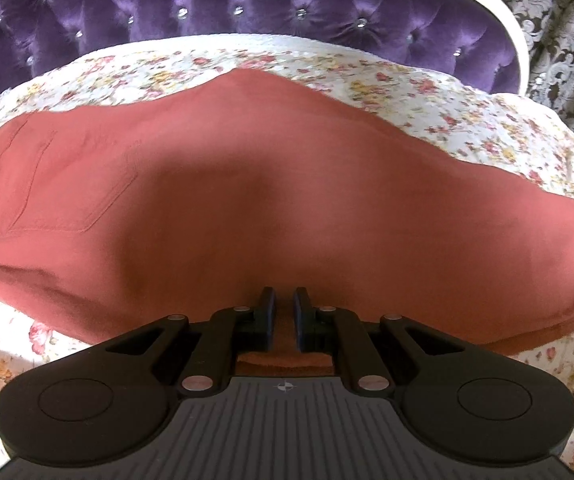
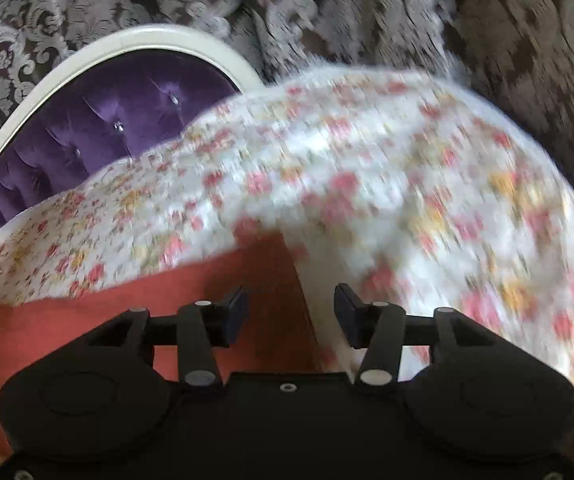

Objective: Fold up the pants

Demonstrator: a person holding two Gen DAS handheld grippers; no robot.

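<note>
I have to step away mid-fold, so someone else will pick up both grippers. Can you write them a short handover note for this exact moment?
Left gripper: shut on the near edge of the pants, a fold of rust-red cloth pinched between its pads.
Right gripper: open, nothing between its pads, above the pants' end and the floral bedspread.
Pants: spread sideways across the bedspread, back pocket up on the left, below the purple headboard.
Done: apparently laid leg over leg, though I cannot be sure.
Left: grip the end with the right gripper and fold lengthwise into a compact stack.
</note>
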